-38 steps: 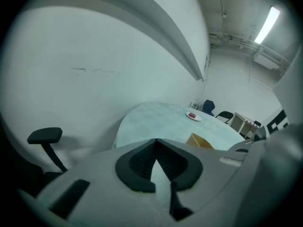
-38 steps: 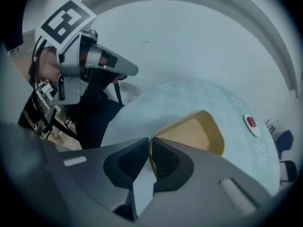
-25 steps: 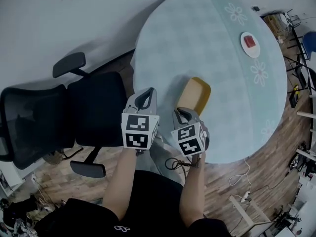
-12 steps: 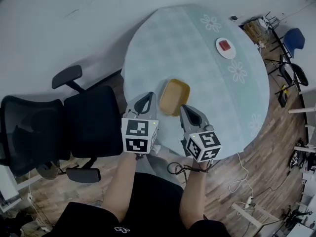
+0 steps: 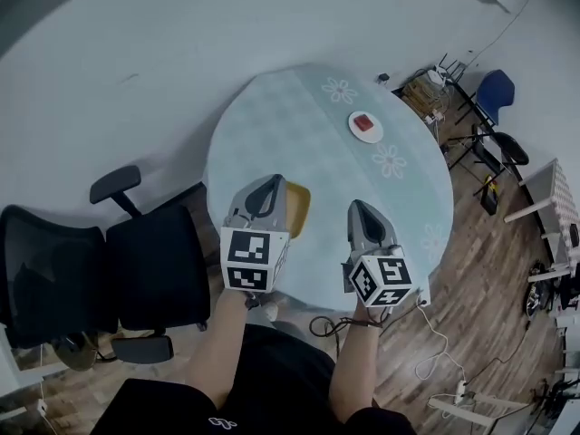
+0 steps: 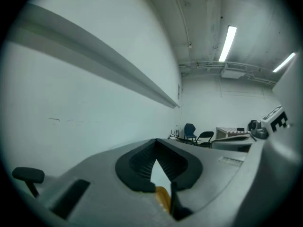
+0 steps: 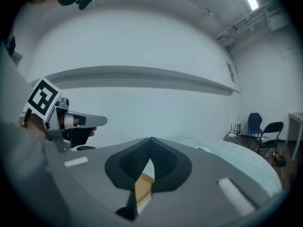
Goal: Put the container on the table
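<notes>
The yellow container (image 5: 297,208) rests on the round pale-green table (image 5: 299,125) near its front edge, half hidden behind my left gripper (image 5: 265,189). That gripper hangs above it, shut and empty. My right gripper (image 5: 360,214) is to the container's right over the table edge, also shut on nothing. In the left gripper view (image 6: 156,143) a strip of the yellow container (image 6: 162,198) shows below the closed tips. The right gripper view (image 7: 151,141) likewise shows a bit of the container (image 7: 143,186) under its closed tips.
A small white plate with a red item (image 5: 365,126) sits at the table's far right. A black office chair (image 5: 136,261) stands left of the table. A blue chair (image 5: 494,93) and clutter lie at the right on the wooden floor.
Both grippers have drawn up and back from the container, which stays on the table. The head view has risen and shows the whole table.
</notes>
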